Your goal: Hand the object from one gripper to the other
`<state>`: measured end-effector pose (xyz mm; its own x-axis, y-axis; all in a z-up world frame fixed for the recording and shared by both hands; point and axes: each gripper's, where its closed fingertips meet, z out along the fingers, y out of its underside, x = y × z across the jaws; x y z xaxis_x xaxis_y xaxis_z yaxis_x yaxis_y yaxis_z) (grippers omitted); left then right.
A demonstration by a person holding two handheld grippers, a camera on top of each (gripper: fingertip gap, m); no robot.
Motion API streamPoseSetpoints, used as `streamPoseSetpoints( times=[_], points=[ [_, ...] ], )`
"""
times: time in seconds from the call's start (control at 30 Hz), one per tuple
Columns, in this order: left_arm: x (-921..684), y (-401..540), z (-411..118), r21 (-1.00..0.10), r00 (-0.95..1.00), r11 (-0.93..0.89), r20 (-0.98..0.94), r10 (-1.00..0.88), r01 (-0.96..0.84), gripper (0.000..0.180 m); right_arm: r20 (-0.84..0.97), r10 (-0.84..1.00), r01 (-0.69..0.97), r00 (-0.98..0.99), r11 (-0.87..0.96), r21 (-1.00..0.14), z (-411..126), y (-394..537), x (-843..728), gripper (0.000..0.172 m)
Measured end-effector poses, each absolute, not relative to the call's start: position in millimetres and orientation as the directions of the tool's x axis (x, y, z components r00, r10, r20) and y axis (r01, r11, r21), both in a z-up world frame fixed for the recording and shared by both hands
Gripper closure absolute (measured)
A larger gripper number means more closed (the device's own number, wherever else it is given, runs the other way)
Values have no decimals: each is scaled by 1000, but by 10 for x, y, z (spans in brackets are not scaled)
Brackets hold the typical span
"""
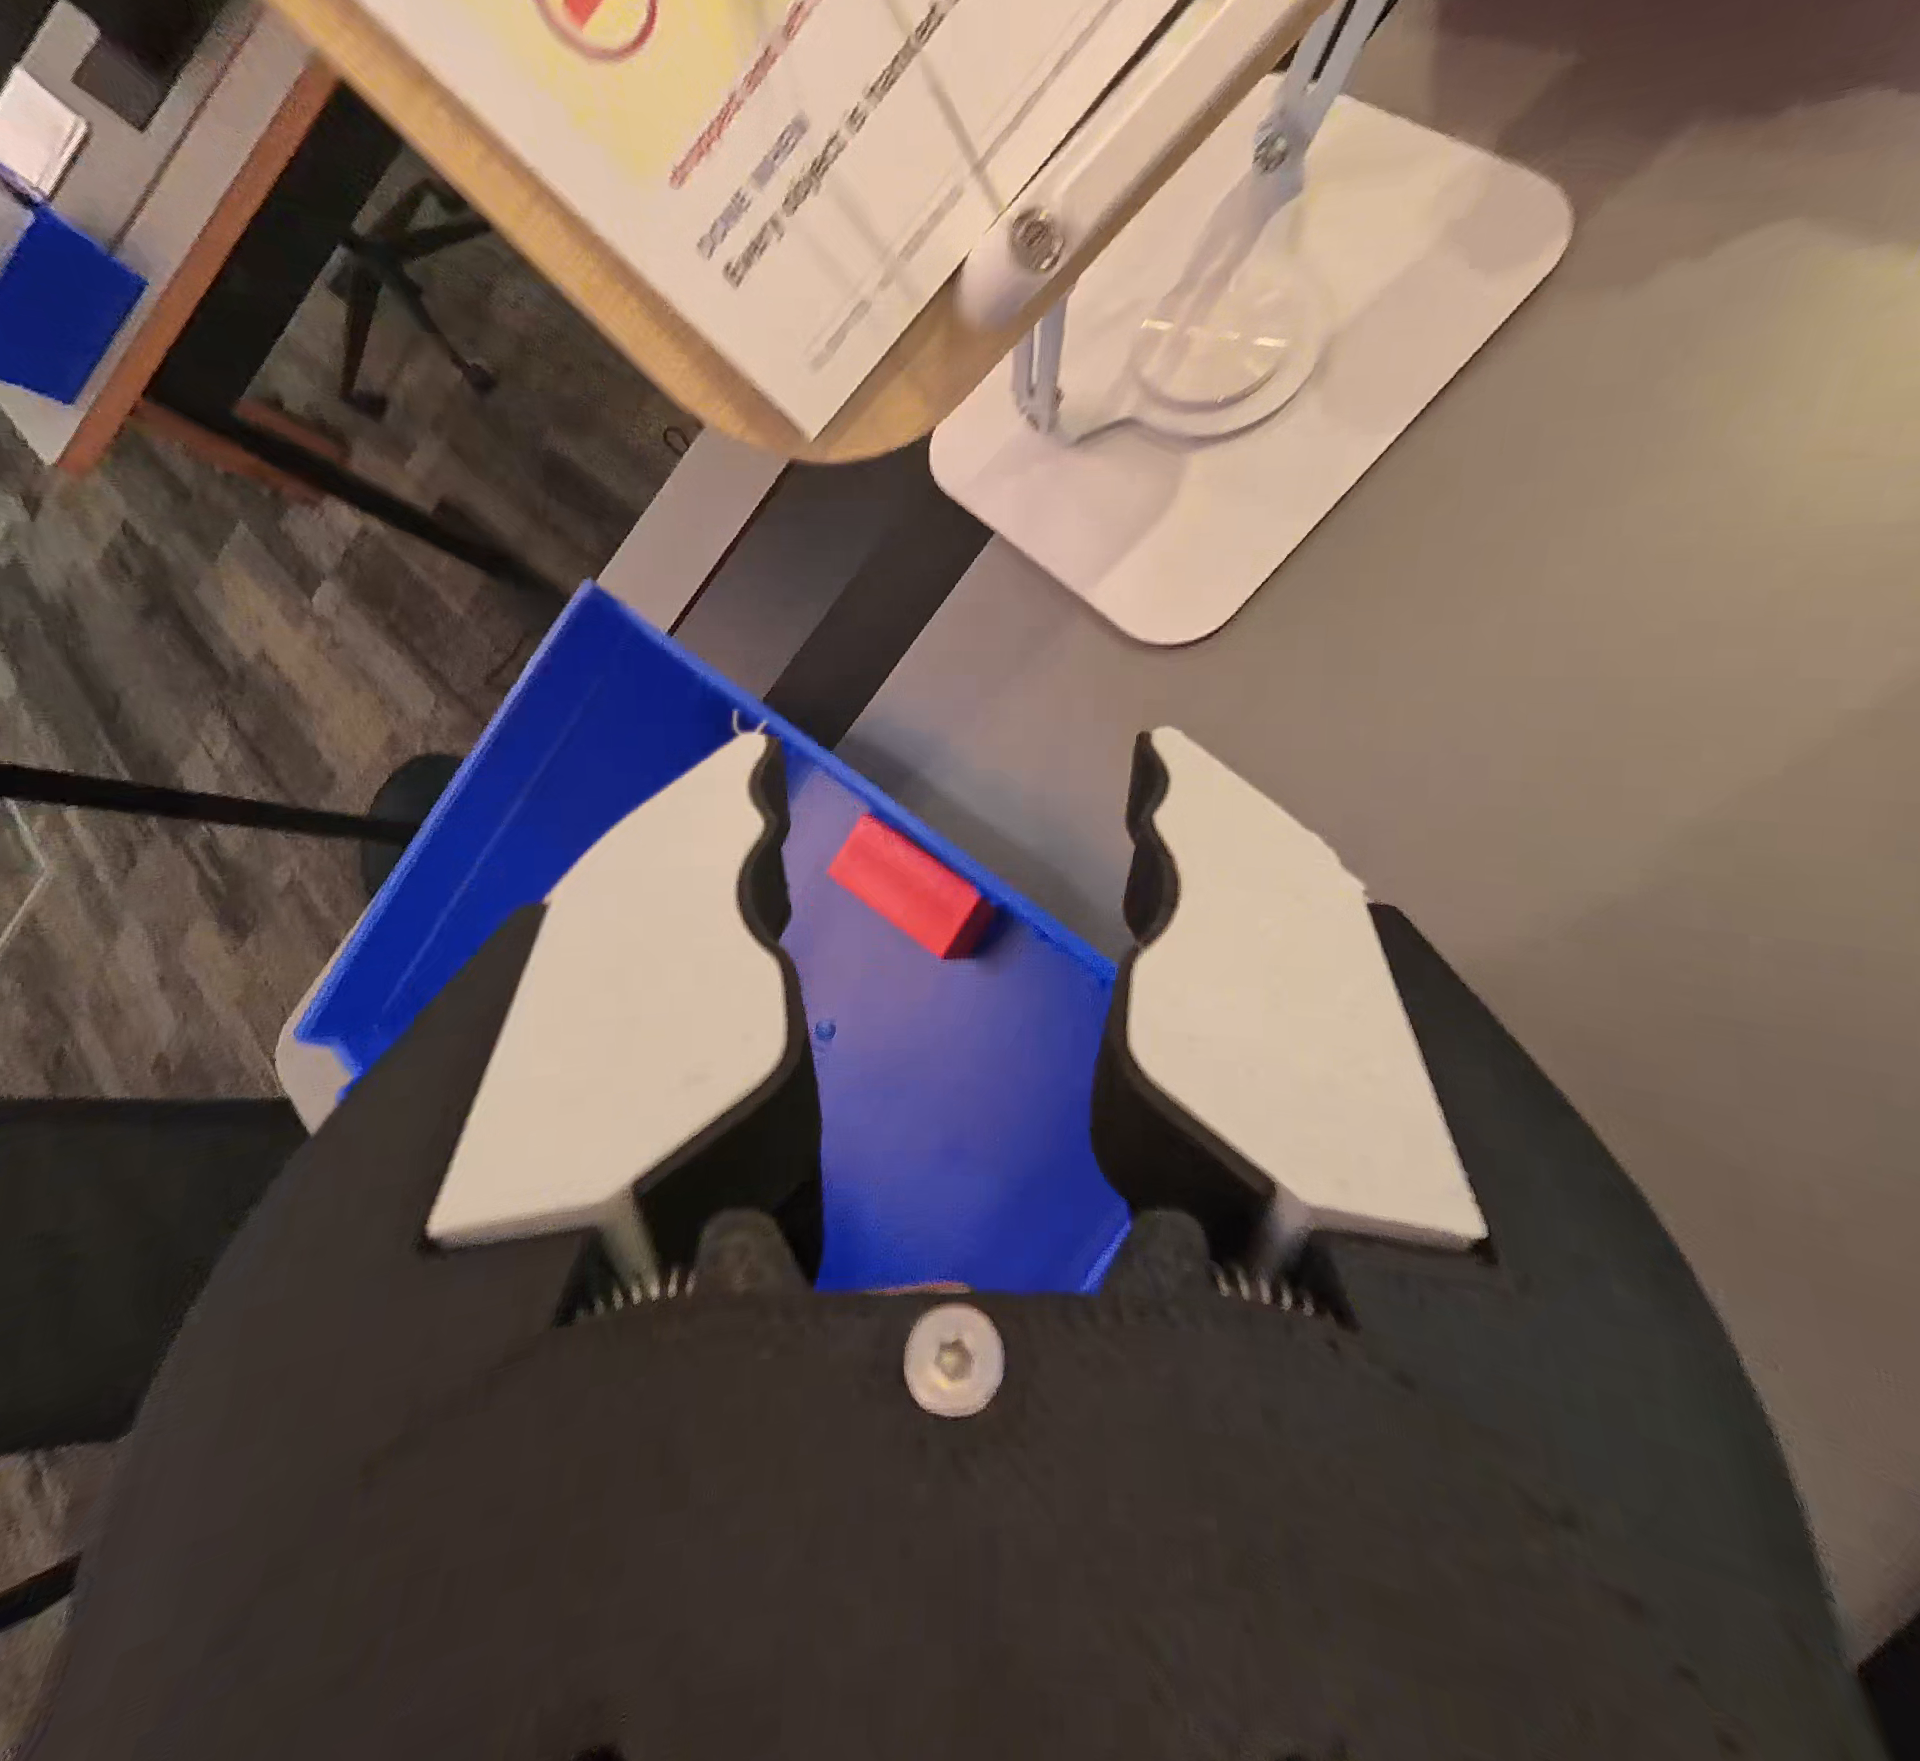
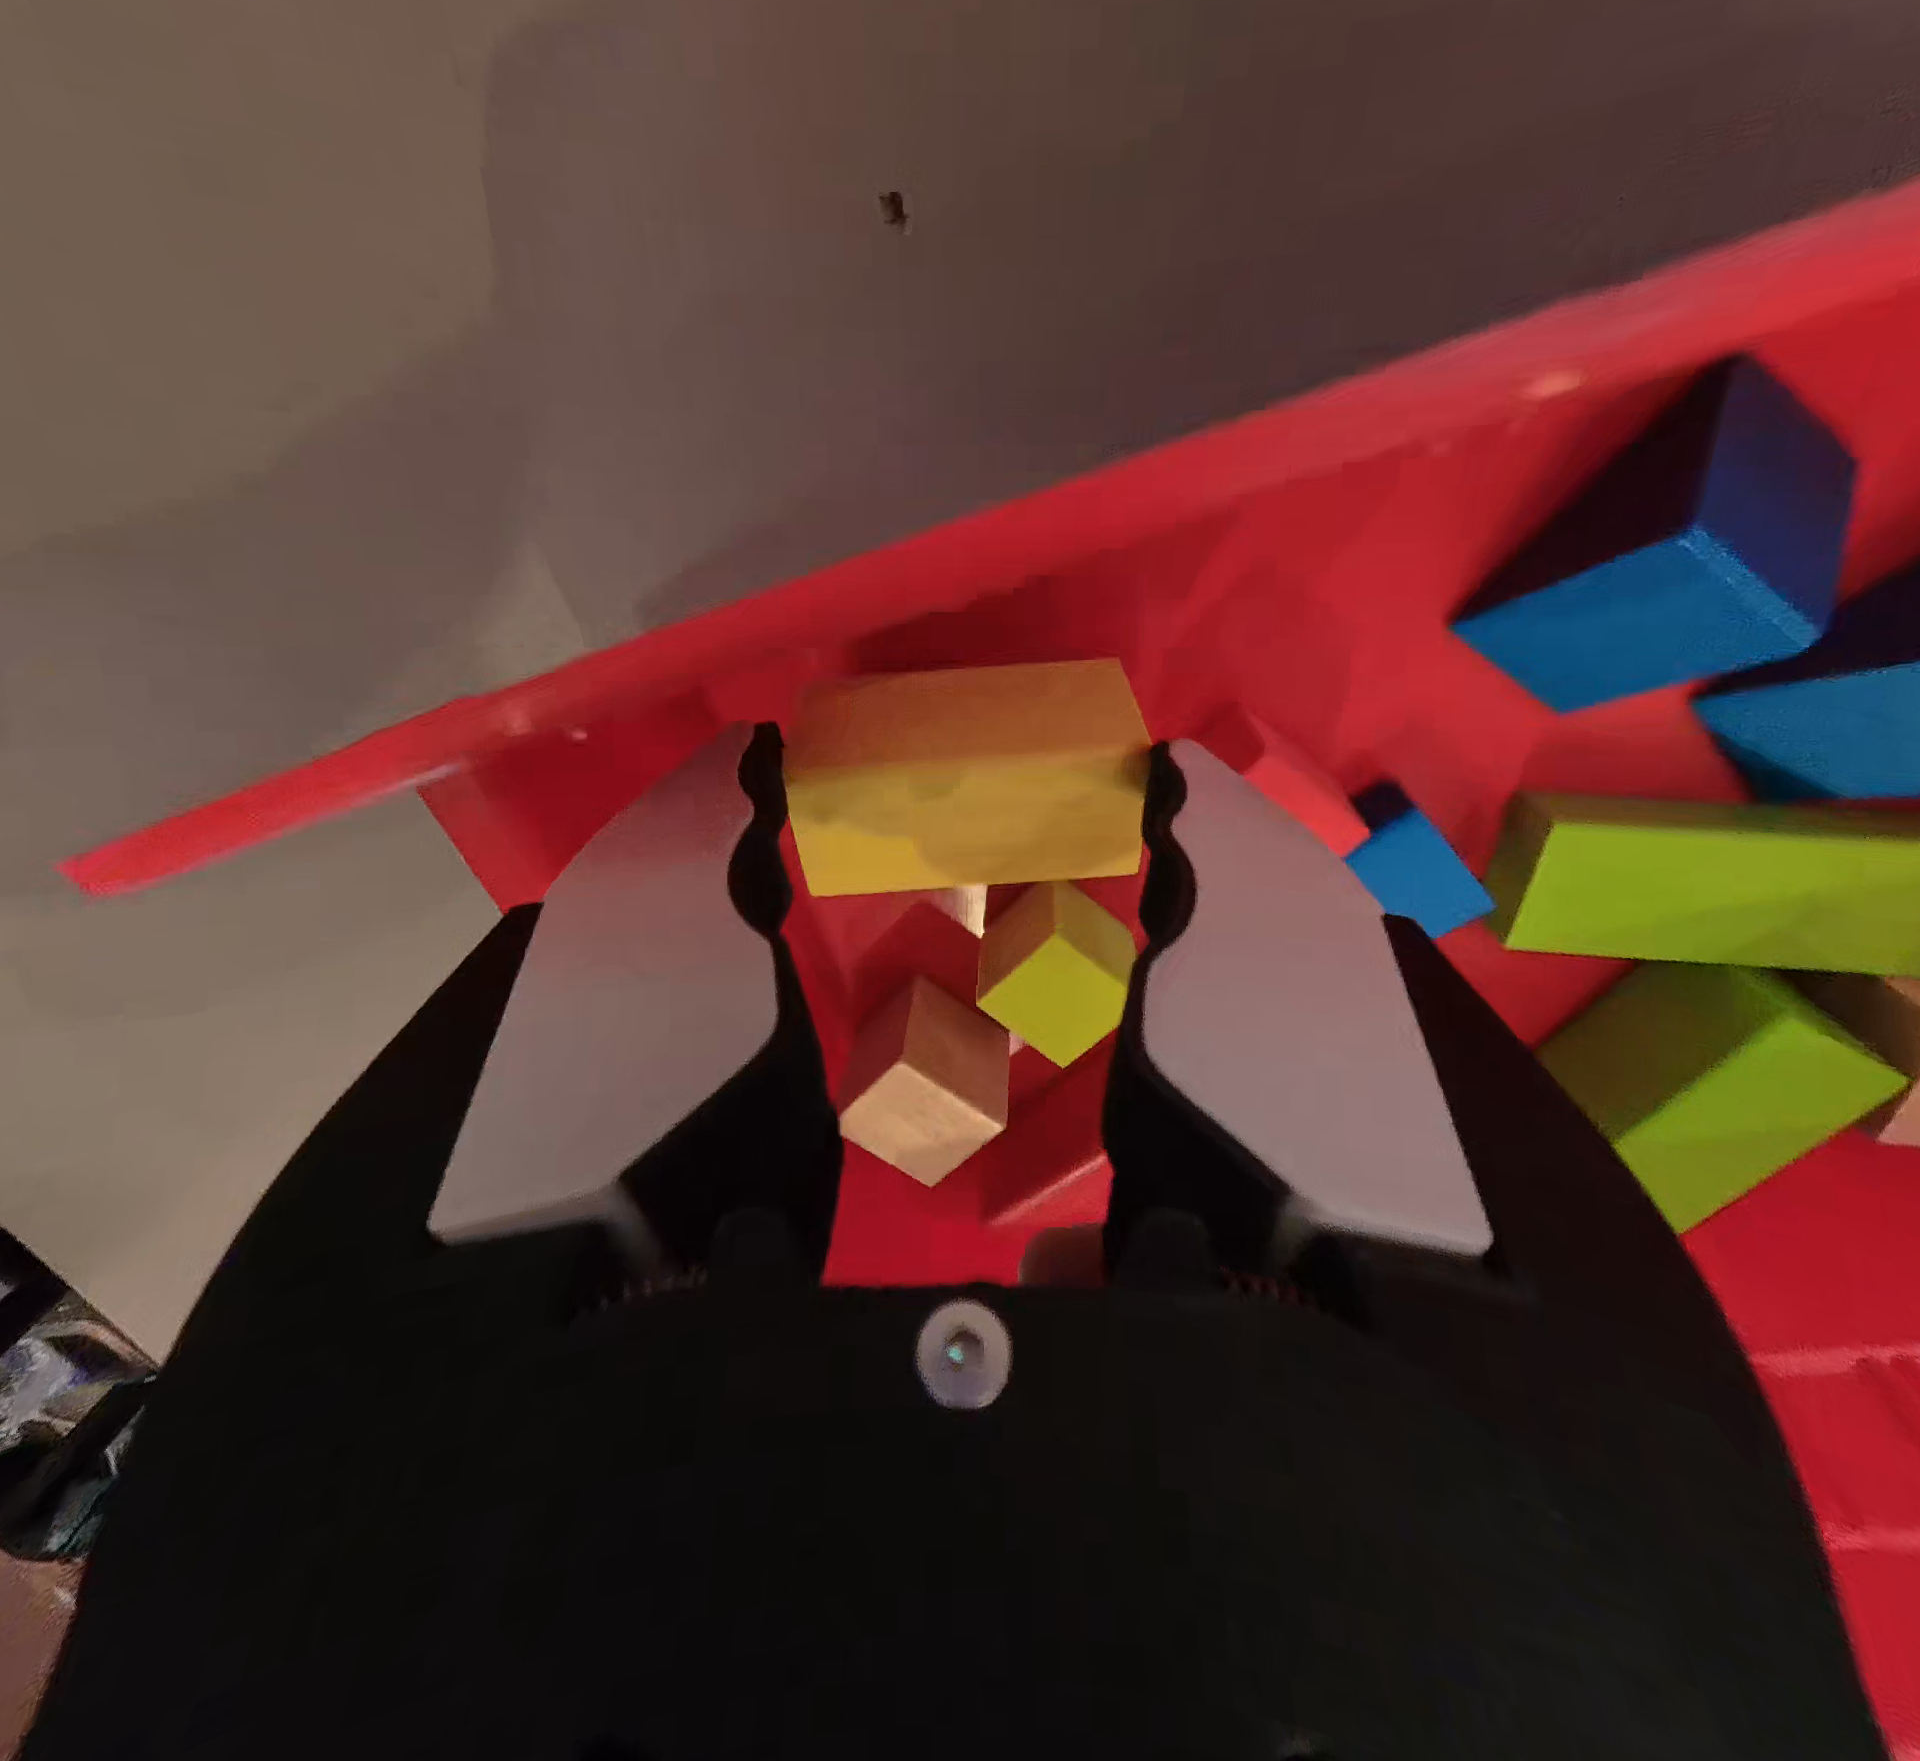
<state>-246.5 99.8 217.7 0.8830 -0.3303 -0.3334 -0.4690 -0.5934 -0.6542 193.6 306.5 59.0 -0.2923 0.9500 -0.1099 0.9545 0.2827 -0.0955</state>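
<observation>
In the right wrist view my right gripper (image 2: 961, 755) is shut on a yellow block (image 2: 966, 797). Both pads press on its ends, and it sits above the red tray (image 2: 1247, 548). In the left wrist view my left gripper (image 1: 951, 766) is open and empty, with its fingers spread wide. It hovers over a blue tray (image 1: 582, 776) at the table's edge. A small red block (image 1: 909, 885) lies in that tray against its far wall, between and below the fingers. Neither view shows the other gripper.
The red tray holds several loose blocks: blue (image 2: 1683, 589), green (image 2: 1704, 890), a small green cube (image 2: 1055, 973) and a plain wooden cube (image 2: 925, 1088). A wooden board with a printed sheet (image 1: 727, 101) stands on a white base (image 1: 1299, 381) on the grey table (image 1: 1558, 776). The floor is at the left. Across from one pair of fingers to the other is roughly 50 cm.
</observation>
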Motion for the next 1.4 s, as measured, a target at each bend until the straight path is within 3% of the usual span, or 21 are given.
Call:
streamPoseSetpoints(
  times=[0.03, 0.37, 0.57, 0.7, 0.8, 0.83, 0.97, 1.03, 1.07, 1.13, 1.23, 1.4],
  points=[
    [-2524, 966, 2152, -654, 888, -601, -330, -321, -460, 118, -110, 948, 953, -299, 290, -91, 583, 3061, 1924, 107],
    [-3219, 665, 1795, -583, 910, -703, -324, -259, -407, 114, -154, 959, 970, -236, 224, -94, 704, 3006, 1903, 100],
    [-3372, 773, 1202, -527, 884, -713, -214, -415, -462, 107, -112, 983, 986, -145, 135, -97, 999, 3065, 1891, 105],
    [-3495, 942, 644, -395, 839, -743, -184, -512, -540, 97, -45, 994, 993, -101, 98, -61, 1170, 3089, 1854, 105],
    [-3411, 1109, 430, -403, 813, -719, -129, -568, -566, 96, -9, 996, 994, -85, 84, -75, 1290, 3028, 1802, 105],
    [-3366, 1139, 374, -407, 804, -712, -106, -585, -572, 101, 6, 997, 994, -78, 78, -79, 1326, 3012, 1792, 105],
    [-3377, 1165, 373, -450, 821, -715, -78, -565, -535, 147, 100, 994, 993, -41, 52, -110, 1565, 2936, 1725, 107],
    [-3366, 1173, 552, -557, 852, -693, -50, -521, -457, 180, 157, 987, 982, -45, 73, -176, 1767, 2829, 1559, 110],
    [-3363, 1158, 614, -589, 864, -692, -20, -503, -417, 179, 169, 984, 974, -49, 84, -210, 1855, 2754, 1457, 109],
    [-3454, 1101, 523, -511, 876, -745, -35, -481, -429, 140, 203, 977, 966, -63, 112, -235, 1969, 2647, 1296, 108],
    [-3576, 1090, 356, -395, 885, -798, -105, -453, -455, 107, 201, 975, 947, -95, 151, -284, 2059, 2484, 1065, 108],
    [-3686, 1401, 414, -356, 844, -766, -201, -497, -535, 89, 201, 971, 933, -134, 191, -304, 2063, 2363, 859, 109]
  ],
)
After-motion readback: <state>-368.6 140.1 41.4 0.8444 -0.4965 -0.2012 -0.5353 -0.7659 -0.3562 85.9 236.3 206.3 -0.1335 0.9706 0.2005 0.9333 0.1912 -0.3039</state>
